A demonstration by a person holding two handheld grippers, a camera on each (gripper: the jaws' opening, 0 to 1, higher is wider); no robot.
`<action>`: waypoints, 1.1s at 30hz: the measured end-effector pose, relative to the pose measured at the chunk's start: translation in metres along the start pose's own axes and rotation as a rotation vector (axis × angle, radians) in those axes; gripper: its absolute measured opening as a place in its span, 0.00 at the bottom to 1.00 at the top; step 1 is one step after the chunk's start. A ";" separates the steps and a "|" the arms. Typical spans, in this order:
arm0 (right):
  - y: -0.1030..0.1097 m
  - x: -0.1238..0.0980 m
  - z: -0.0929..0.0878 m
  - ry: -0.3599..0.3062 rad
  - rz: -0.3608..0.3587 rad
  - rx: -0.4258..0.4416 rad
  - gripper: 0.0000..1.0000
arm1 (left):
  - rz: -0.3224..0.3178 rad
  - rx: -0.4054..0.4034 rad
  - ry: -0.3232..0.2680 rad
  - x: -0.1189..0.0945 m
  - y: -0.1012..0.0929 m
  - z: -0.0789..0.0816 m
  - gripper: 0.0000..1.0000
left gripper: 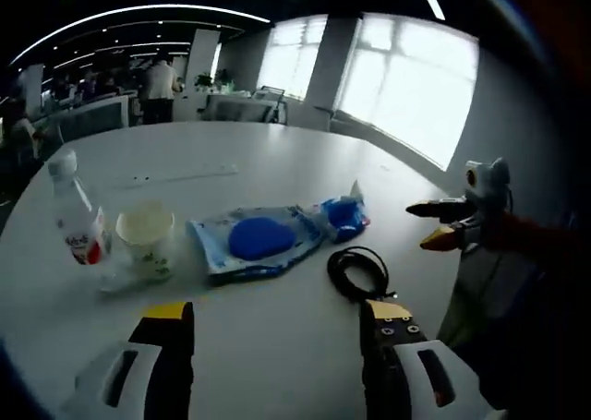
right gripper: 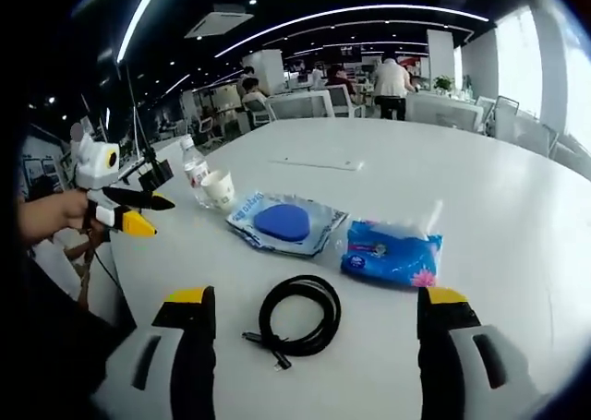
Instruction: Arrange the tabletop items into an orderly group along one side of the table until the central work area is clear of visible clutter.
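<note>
On the white table [left gripper: 277, 152] lie a small bottle with a red label [left gripper: 78, 222], a paper cup [left gripper: 146, 238], a clear pouch with a blue round pad [left gripper: 259, 240], a blue tissue pack [left gripper: 343, 215] and a coiled black cable [left gripper: 358, 272]. My left gripper [left gripper: 277, 314] is open at the near edge with nothing between its fingers. In the right gripper view, my right gripper [right gripper: 316, 295] is open just short of the cable [right gripper: 297, 317]. Beyond it are the pouch [right gripper: 286, 223], tissue pack [right gripper: 392, 252], cup [right gripper: 220, 187] and bottle [right gripper: 194, 175]. Each gripper appears in the other's view: right gripper [left gripper: 443, 224], left gripper [right gripper: 138, 212].
A thin white strip [right gripper: 314, 164] lies further across the table. A hand [right gripper: 46, 215] holds the left gripper off the table's edge. Behind the table are desks, chairs [right gripper: 503, 115] and a standing person [right gripper: 392, 83]. Bright windows [left gripper: 406, 88] line one wall.
</note>
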State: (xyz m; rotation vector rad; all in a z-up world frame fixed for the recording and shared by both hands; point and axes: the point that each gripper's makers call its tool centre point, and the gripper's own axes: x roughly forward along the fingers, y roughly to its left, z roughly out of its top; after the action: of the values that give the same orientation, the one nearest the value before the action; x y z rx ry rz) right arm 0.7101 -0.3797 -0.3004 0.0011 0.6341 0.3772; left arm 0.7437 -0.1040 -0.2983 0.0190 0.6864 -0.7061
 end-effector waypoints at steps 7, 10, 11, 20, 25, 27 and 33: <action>-0.007 -0.019 -0.009 0.012 0.006 0.004 1.00 | 0.047 -0.005 -0.040 -0.045 0.025 0.004 0.82; -0.011 -0.026 -0.013 0.016 0.009 0.008 1.00 | 0.051 -0.008 -0.062 -0.053 0.037 0.008 0.89; -0.012 -0.029 -0.014 0.017 0.011 0.010 1.00 | 0.057 -0.008 -0.063 -0.056 0.038 0.008 0.91; -0.013 -0.045 -0.017 0.032 0.002 -0.009 1.00 | 0.070 0.012 -0.061 -0.077 0.035 0.004 0.98; -0.013 -0.051 -0.019 0.046 -0.003 -0.003 1.00 | 0.076 0.003 -0.084 -0.086 0.038 0.010 0.99; -0.013 -0.052 -0.019 0.045 -0.005 0.001 1.00 | 0.076 0.004 -0.090 -0.088 0.038 0.012 0.99; -0.009 -0.053 -0.015 0.037 -0.008 0.006 1.00 | 0.071 -0.012 -0.084 -0.090 0.033 0.013 1.00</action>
State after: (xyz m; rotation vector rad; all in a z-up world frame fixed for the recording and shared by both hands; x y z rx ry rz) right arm 0.6657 -0.4083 -0.2831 -0.0023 0.6713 0.3684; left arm 0.7210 -0.0280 -0.2422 0.0024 0.6065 -0.6311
